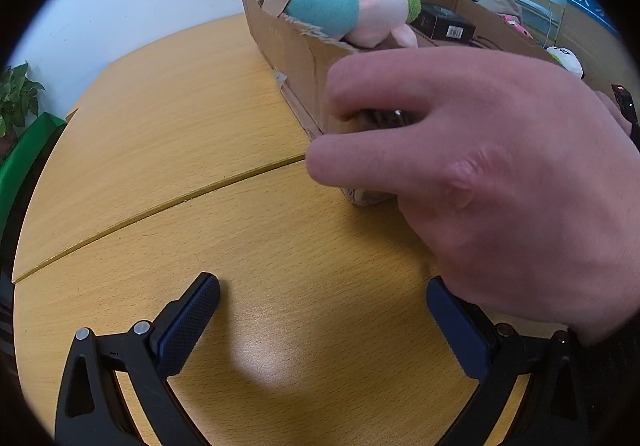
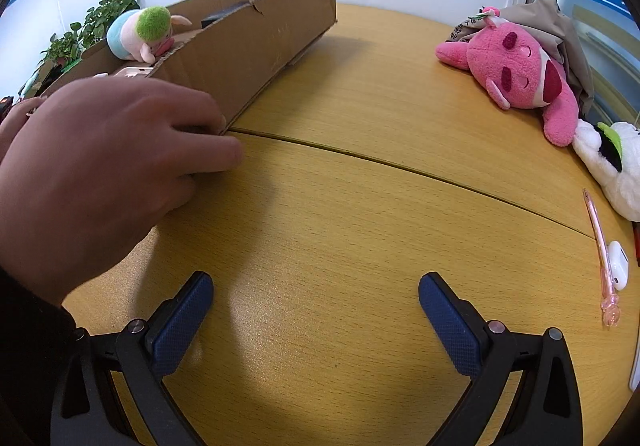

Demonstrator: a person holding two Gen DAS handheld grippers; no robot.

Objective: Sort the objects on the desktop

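Ahead of my left hand-held gripper (image 1: 323,320), whose jaws are spread wide, bare wooden surface (image 1: 168,150) runs open to the left. On the right a bare hand (image 1: 480,174) blocks the way, gripping the near corner of a cardboard box (image 1: 296,58). Ahead of my right hand-held gripper (image 2: 316,316), jaws also wide, the middle is free. The box wall bars the left; a pink plush (image 2: 520,74), white plush (image 2: 612,162), pen (image 2: 600,246) and small white case (image 2: 618,264) crowd the right edge.
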